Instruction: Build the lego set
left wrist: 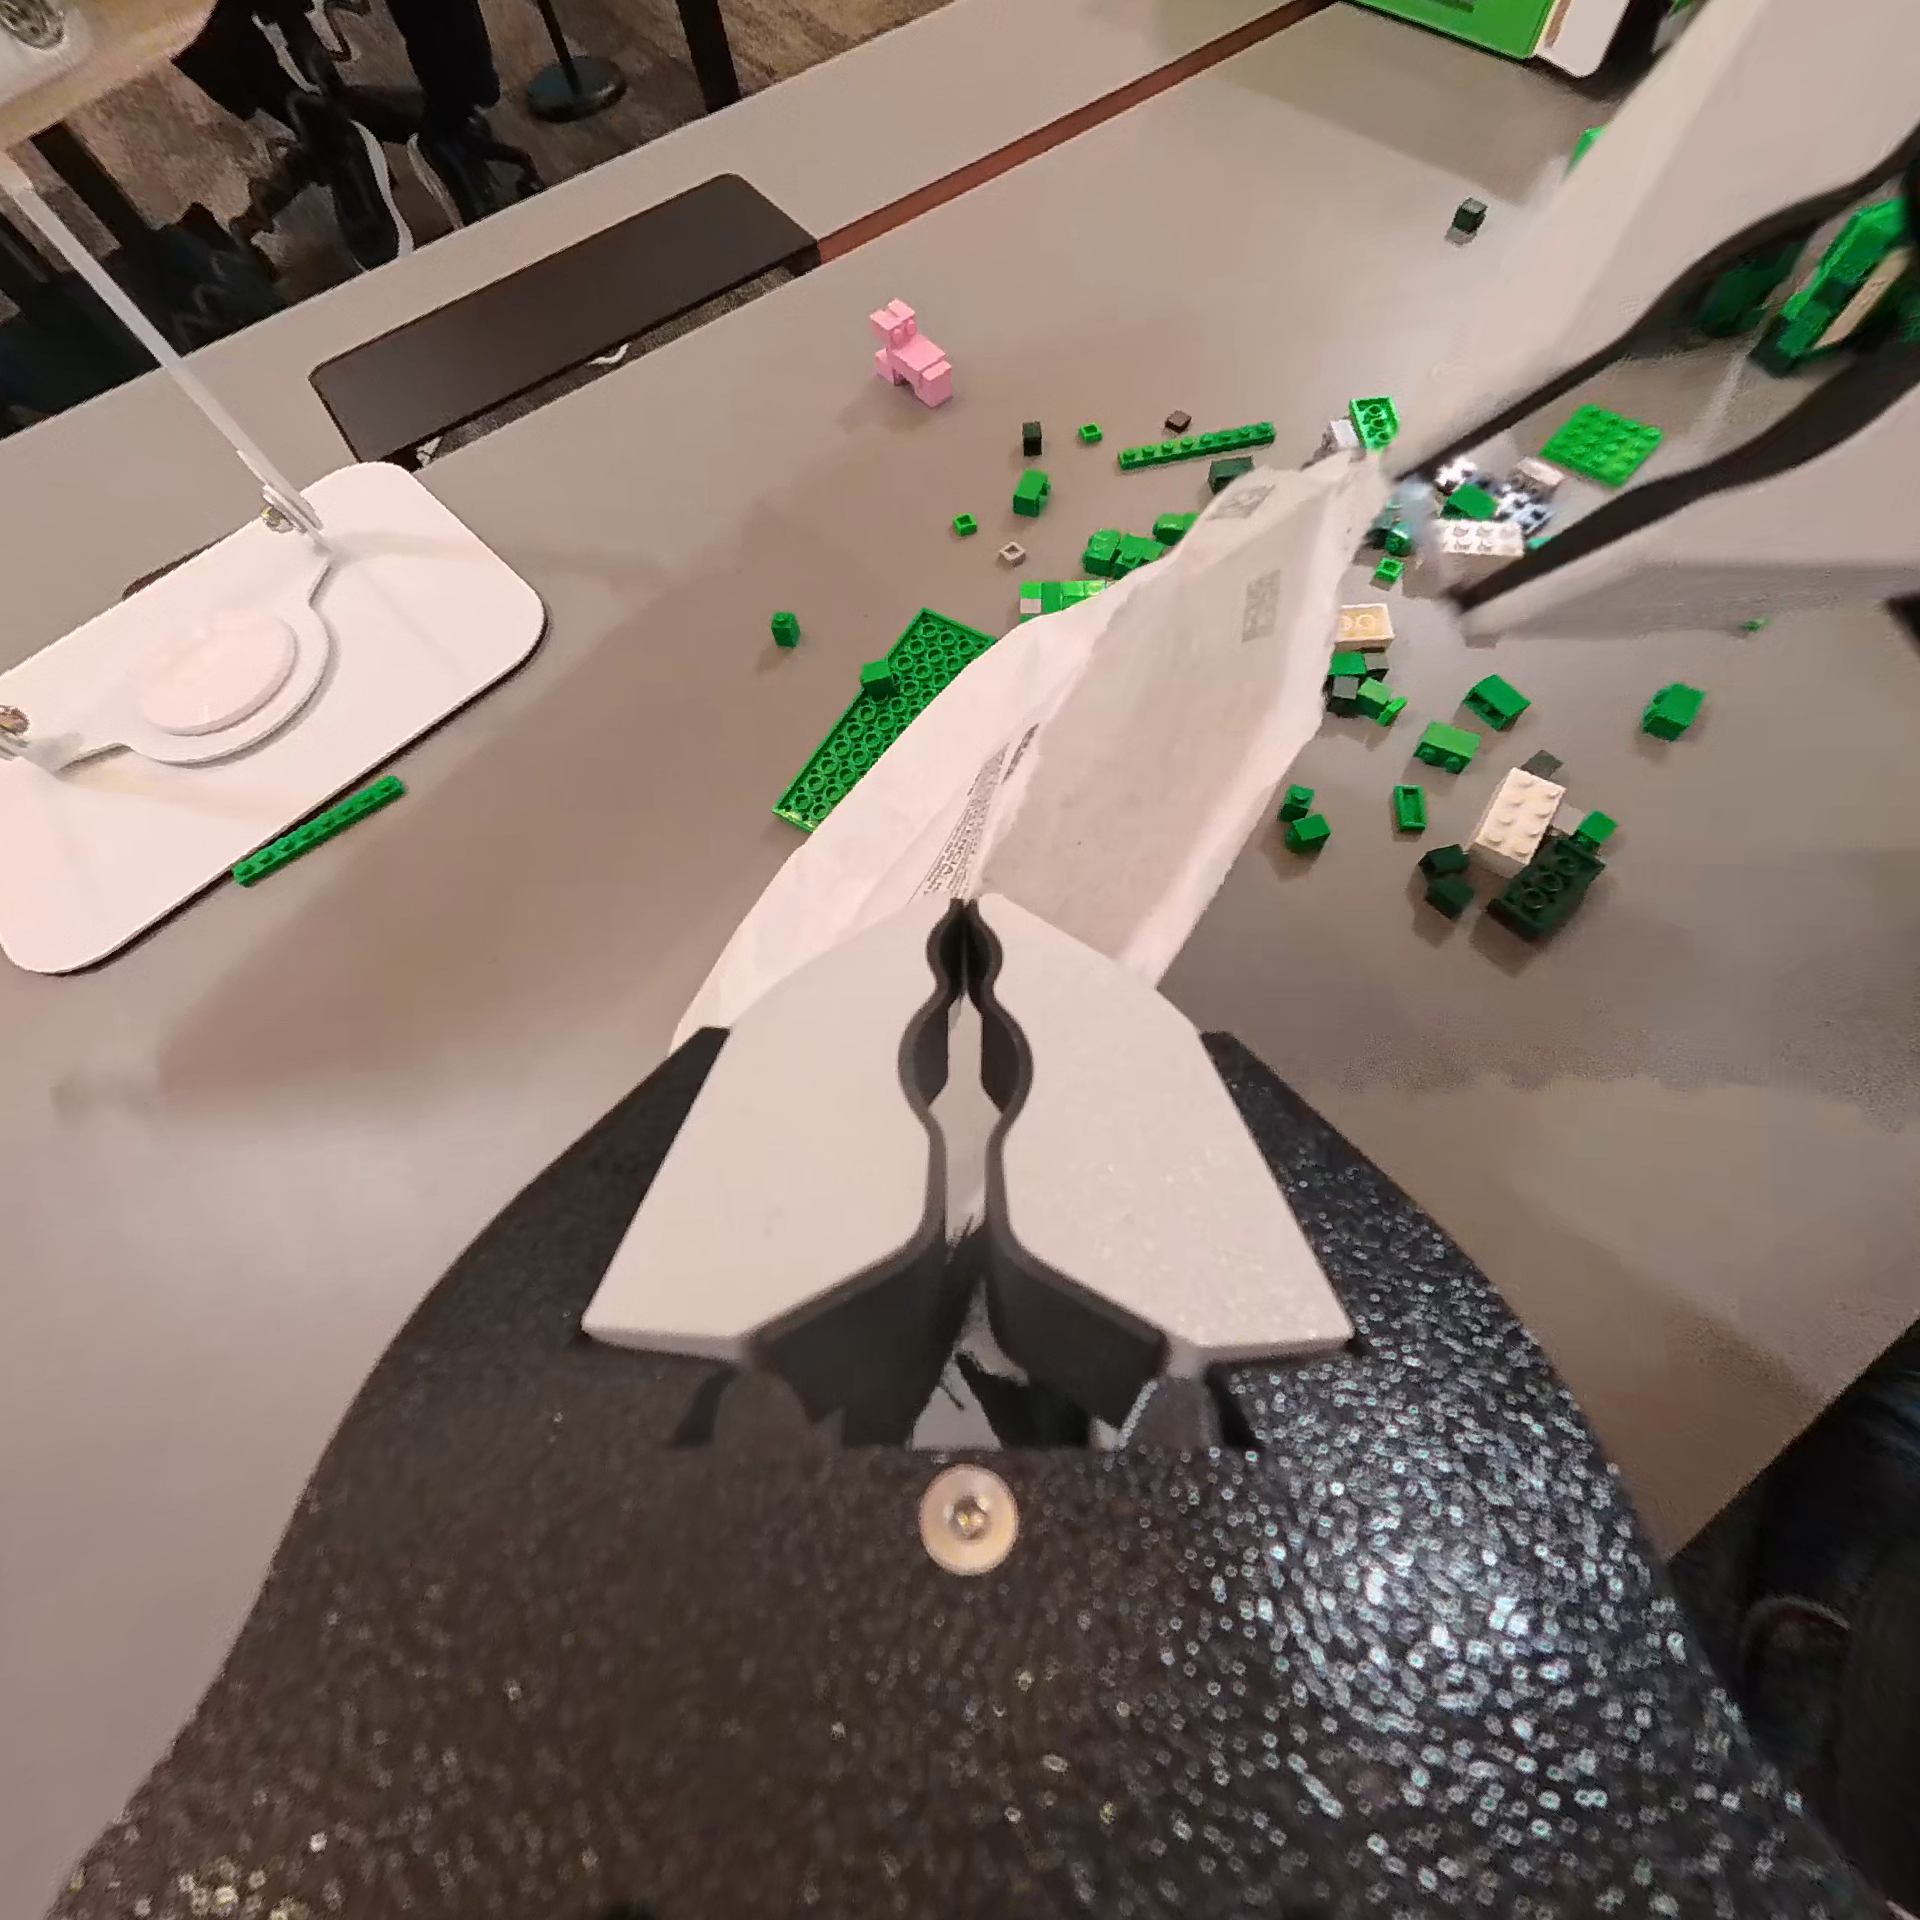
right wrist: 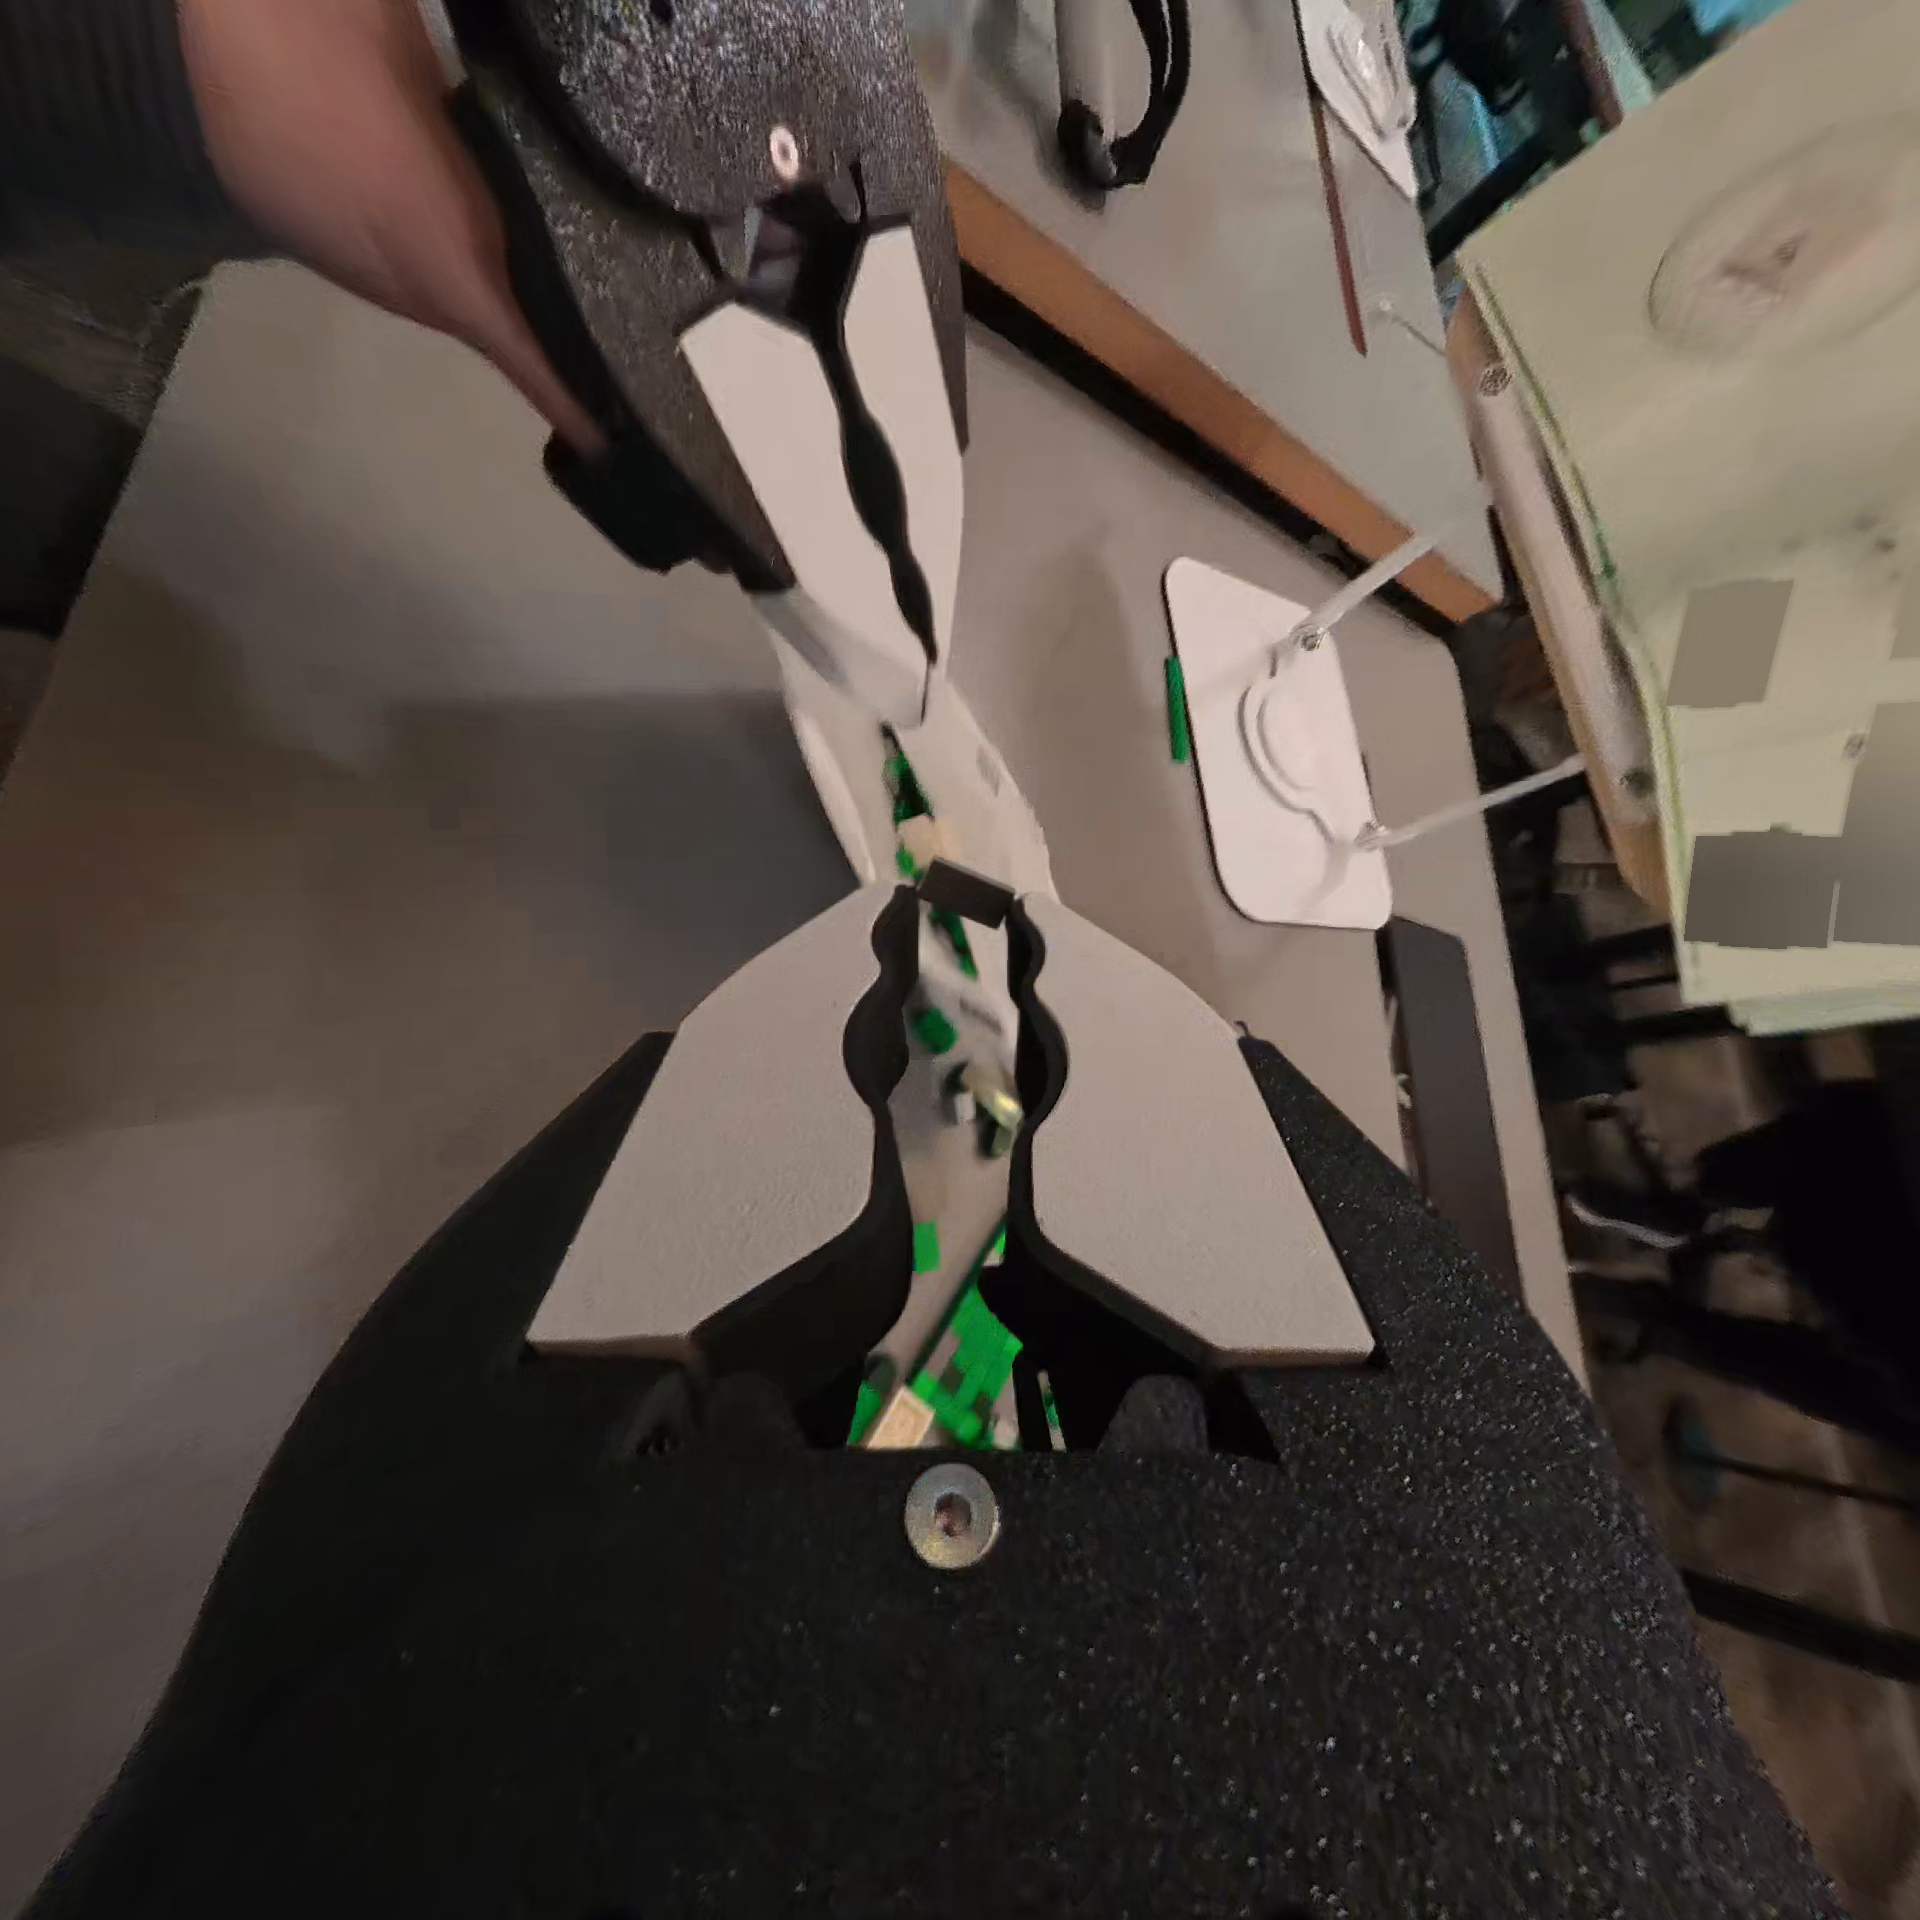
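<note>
My left gripper (left wrist: 966, 914) is shut on the end of a torn white paper bag (left wrist: 1122, 727) and holds it tilted above the grey table (left wrist: 520, 1039). Loose green, white and dark Lego bricks (left wrist: 1444, 743) lie scattered under and past the bag's open end. My right gripper (right wrist: 961, 899) is at the bag's mouth (right wrist: 977, 769), its tips closed on a small dark brick (right wrist: 961, 891). It shows blurred at the upper right of the left wrist view (left wrist: 1423, 535). The left gripper (right wrist: 925, 665) shows at the top of the right wrist view, with a hand behind it.
A large green plate (left wrist: 894, 707) lies partly under the bag. A pink pig figure (left wrist: 911, 353) stands farther back. A white stand base (left wrist: 208, 707) with a long green plate (left wrist: 317, 831) beside it sits at the left. A green box (left wrist: 1455, 21) is at the far right. The left gripper's tips are roughly 8 cm from the right gripper's.
</note>
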Demonstrator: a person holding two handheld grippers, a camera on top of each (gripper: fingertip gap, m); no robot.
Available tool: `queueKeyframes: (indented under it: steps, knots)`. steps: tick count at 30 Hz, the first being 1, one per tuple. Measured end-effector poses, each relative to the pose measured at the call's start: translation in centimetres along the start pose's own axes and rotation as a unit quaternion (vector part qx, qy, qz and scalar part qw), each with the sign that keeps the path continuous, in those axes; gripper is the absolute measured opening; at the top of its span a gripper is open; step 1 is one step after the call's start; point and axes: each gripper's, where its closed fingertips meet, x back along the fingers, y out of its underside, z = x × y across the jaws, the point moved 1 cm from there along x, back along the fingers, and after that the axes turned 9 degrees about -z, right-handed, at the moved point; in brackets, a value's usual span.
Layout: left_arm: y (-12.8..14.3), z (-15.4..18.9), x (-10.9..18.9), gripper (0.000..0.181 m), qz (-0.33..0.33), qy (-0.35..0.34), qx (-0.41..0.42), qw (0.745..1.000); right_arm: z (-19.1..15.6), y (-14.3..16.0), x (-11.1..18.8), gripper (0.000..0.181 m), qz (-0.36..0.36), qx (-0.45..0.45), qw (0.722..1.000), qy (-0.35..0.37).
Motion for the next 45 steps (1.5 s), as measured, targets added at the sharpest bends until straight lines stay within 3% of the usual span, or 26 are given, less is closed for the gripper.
queueKeyframes:
  steps: [1, 8, 17, 23, 30, 35, 40, 45]
  knots:
    - [0.0, 0.0, 0.0, 0.0, 0.001, 0.0, 0.0, 1.0, 0.0, -0.4, -0.7, 0.016, -0.008, 0.009, 1.0, 0.007]
    - [0.0, -0.2, 0.3, 0.0, 0.006, 0.002, 0.004, 1.0, 0.1, -0.1, -2.6, 0.018, -0.049, 0.028, 0.998, 0.023]
    - [0.0, -0.3, 0.2, 0.0, 0.005, 0.0, 0.004, 1.0, 0.2, 1.2, -0.4, 0.021, -0.024, 0.0, 0.999, 0.047]
    - [0.3, -1.5, 0.7, 0.0, 0.008, -0.01, 0.019, 1.0, 1.4, 7.3, 4.4, 0.021, -0.043, -0.093, 0.99, 0.096]
    - [0.7, -3.1, 1.5, 0.0, 0.014, -0.032, 0.036, 0.999, 2.4, 15.6, 8.7, 0.019, -0.075, -0.235, 0.957, 0.153]
    - [0.9, -3.6, 1.8, 0.0, 0.016, -0.038, 0.042, 0.998, 0.6, 19.4, 8.3, 0.019, -0.115, -0.279, 0.948, 0.102]
    - [1.0, -3.6, 1.7, 0.0, 0.012, -0.036, 0.042, 0.998, -2.7, 20.6, 5.6, 0.02, -0.142, -0.274, 0.951, -0.011]
    - [1.0, -3.3, 1.5, 0.0, 0.008, -0.033, 0.037, 0.999, -4.3, 21.2, 3.7, 0.02, -0.167, -0.253, 0.951, -0.054]
